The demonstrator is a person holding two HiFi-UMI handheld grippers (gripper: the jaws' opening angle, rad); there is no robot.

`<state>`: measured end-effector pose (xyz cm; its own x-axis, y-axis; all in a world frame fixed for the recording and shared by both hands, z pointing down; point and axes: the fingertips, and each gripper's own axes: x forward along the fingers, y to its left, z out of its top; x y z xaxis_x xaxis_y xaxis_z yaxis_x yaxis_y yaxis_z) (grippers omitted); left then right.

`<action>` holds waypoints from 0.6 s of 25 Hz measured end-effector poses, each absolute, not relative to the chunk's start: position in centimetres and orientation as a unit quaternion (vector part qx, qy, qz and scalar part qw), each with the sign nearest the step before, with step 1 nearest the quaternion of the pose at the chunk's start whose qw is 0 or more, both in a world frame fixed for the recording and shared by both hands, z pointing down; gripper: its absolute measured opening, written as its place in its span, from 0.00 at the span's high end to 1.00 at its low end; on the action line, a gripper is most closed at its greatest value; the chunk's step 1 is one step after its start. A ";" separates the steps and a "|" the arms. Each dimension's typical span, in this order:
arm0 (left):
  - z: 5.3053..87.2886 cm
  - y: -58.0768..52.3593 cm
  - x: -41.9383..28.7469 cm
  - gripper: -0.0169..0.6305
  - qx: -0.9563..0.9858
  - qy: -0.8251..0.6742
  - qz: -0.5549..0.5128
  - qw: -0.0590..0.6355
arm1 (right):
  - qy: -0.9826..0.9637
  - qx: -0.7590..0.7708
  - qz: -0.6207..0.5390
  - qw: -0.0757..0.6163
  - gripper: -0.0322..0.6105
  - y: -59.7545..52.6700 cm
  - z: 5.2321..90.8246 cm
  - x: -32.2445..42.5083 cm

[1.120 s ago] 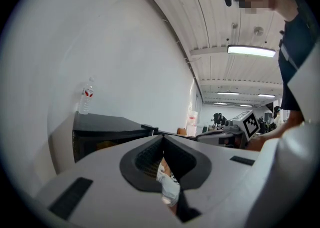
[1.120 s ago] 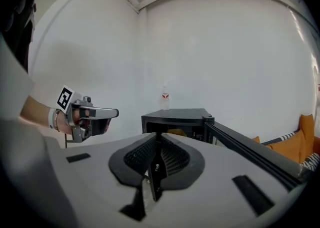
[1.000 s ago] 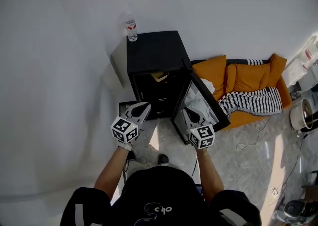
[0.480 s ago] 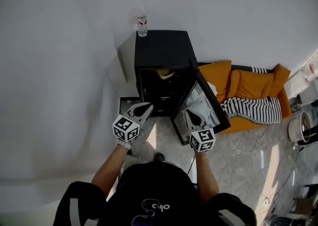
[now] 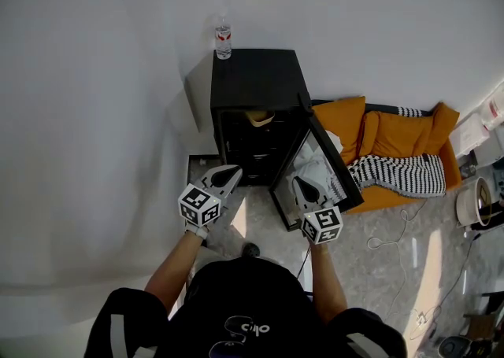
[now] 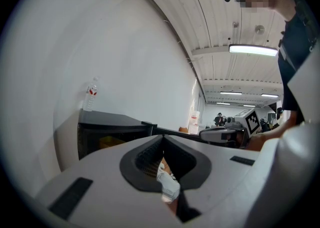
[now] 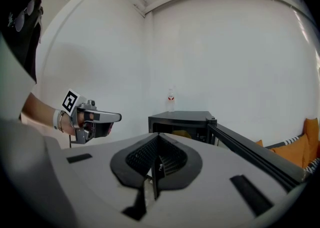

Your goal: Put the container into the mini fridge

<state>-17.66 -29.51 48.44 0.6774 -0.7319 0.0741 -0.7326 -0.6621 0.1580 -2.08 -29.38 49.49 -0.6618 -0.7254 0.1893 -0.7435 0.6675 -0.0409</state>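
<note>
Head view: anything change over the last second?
Nothing was taken hold of or let go. The mini fridge and the bottle on top of it sit slightly further right in the frame than a second ago. That looks like the camera shifting, not the things. The left gripper and right gripper stay shut and empty before the open door. The container stays on its shelf inside.

Bottle atop mini fridge, container inside

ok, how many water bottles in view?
1. The water bottle stands on top of the mini fridge, at its back left corner. More could be hidden inside.
</note>
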 end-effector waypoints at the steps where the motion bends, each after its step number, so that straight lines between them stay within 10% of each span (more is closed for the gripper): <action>1: 48.5 -29.5 -17.6 0.96 0.912 -0.402 0.002 0.088 | -0.910 0.403 0.056 0.080 0.94 -29.3 49.5 -2.0; 15: 48.4 -29.1 -16.2 0.96 0.912 -0.401 0.002 0.089 | -0.917 0.388 0.047 0.086 0.94 -28.6 49.9 -1.4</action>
